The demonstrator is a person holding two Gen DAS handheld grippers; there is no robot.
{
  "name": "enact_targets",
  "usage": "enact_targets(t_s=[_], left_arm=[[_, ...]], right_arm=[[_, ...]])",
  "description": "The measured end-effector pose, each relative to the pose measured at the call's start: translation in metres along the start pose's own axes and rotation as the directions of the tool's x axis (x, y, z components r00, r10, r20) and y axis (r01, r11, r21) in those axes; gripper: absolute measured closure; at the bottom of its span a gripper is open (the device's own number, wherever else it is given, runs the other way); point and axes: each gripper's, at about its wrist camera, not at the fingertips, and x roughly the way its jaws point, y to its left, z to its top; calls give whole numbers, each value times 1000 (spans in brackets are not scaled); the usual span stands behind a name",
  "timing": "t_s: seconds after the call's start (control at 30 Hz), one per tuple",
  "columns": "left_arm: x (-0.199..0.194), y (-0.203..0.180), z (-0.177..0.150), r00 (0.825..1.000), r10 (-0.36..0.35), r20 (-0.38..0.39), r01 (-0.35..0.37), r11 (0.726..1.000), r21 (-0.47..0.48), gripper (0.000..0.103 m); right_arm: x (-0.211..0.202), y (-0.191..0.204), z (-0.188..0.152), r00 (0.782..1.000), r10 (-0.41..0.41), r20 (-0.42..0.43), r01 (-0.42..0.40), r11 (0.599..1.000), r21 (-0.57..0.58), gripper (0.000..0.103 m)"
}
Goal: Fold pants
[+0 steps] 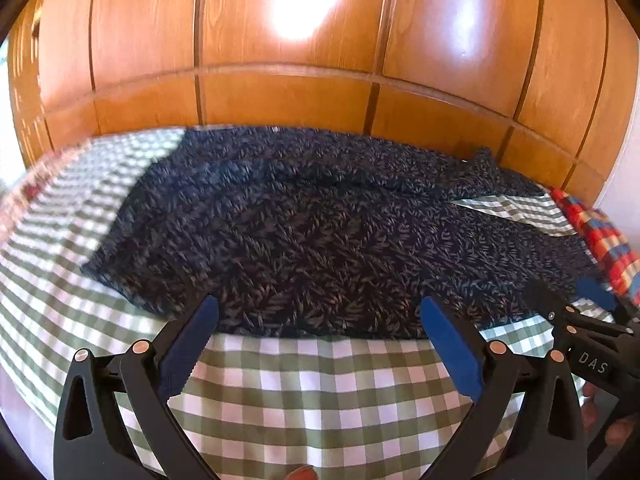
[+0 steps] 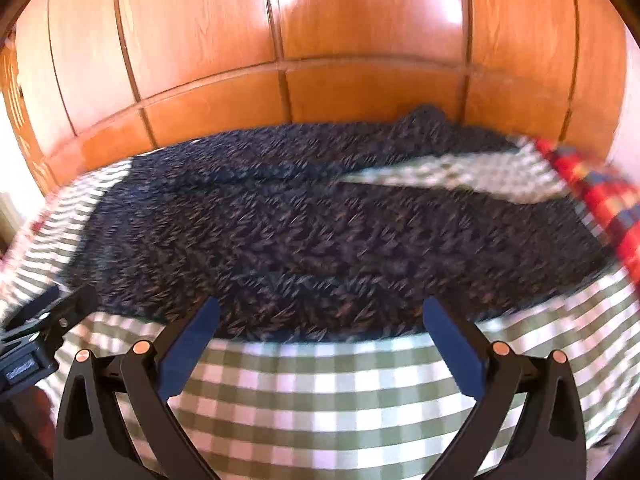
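Dark navy pants (image 1: 320,232) with a small leafy print, spread flat across the middle of both frames on a green-and-white check sheet (image 1: 320,392). Still unfolded, a bit rumpled along the top edge, with one leg running off toward the upper right and a wedge of sheet showing between the legs there. Glossy wood panels (image 1: 280,60) filling the top half behind it all. Red, blue and yellow plaid cloth (image 1: 600,236) at the right edge, just beside the pants.

Left gripper (image 1: 320,316) at bottom centre of the left wrist view, blue pads (image 1: 192,344) spread wide, gripping nothing, tips right at the near hem of the pants. Right gripper (image 2: 320,316) same deal in its own view: jaws wide apart, nothing between them, tips at the near hem. Right view pretty blurry. Each gripper poking into the other's frame too, at lower right of the left view and lower left of the right view.
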Motion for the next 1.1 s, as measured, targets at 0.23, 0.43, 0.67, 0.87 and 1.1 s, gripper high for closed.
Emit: enact_targets(t_s=[0.23,0.43,0.67,0.87,1.1], left_arm=[[4,80,-11,995,-100,-11,95,971,-218,3],[19,164,-16,989,-121,-85,69,889,-453,3],[45,221,-6,992,-113,-55,49,752,-657,24],[74,237,15,994,-72,-85,-1,757,-654,77],[57,243,3,995,-49,-91,-18,783,-621,99]], right_arm=[[23,-85,-14,911,405,-76,-343,848,403,2],[31,-122,-11,925,377,-39,-312,815,489,3],[63,-125,7,934,354,-46,-284,815,505,32],[78,-129,17,958,276,-79,-205,852,482,84],[59,-131,-3,954,270,-131,-195,889,415,97]])
